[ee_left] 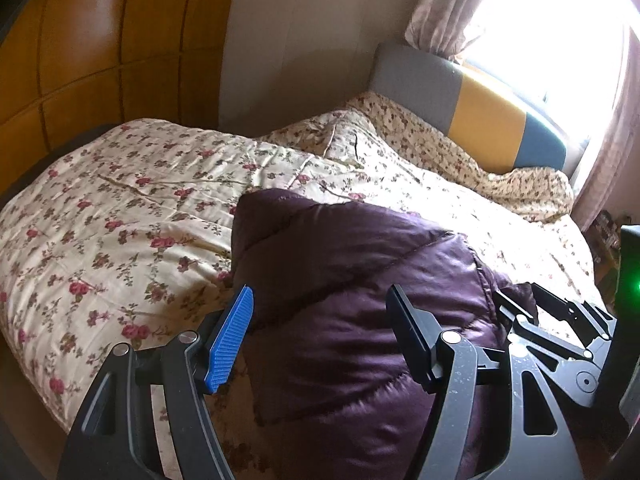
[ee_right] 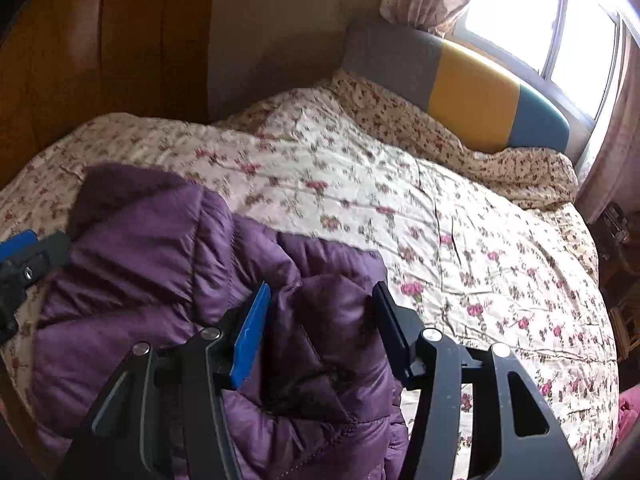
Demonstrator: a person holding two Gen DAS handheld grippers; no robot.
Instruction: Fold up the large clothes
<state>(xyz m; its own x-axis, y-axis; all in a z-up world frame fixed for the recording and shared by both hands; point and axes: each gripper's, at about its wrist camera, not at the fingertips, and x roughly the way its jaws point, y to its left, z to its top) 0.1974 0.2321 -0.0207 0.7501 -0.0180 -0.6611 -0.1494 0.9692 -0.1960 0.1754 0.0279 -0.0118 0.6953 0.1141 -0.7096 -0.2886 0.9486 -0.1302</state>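
Observation:
A purple quilted puffer jacket (ee_left: 340,280) lies bunched on the floral bedspread (ee_left: 120,208); it also shows in the right wrist view (ee_right: 160,264). My left gripper (ee_left: 320,320) is open, its jaws wide apart just above the jacket's near part. My right gripper (ee_right: 320,316) is open too, jaws astride a dark fold of the jacket with nothing pinched. The right gripper shows at the right edge of the left wrist view (ee_left: 560,328). The left gripper shows at the left edge of the right wrist view (ee_right: 24,256).
The bed has a grey, yellow and blue headboard (ee_left: 480,116) under a bright window (ee_right: 540,20) with curtains. A wooden wardrobe (ee_left: 100,40) stands beyond the far side. A bedside shelf (ee_right: 612,224) sits at the right. Pink fabric (ee_right: 628,420) lies at the lower right.

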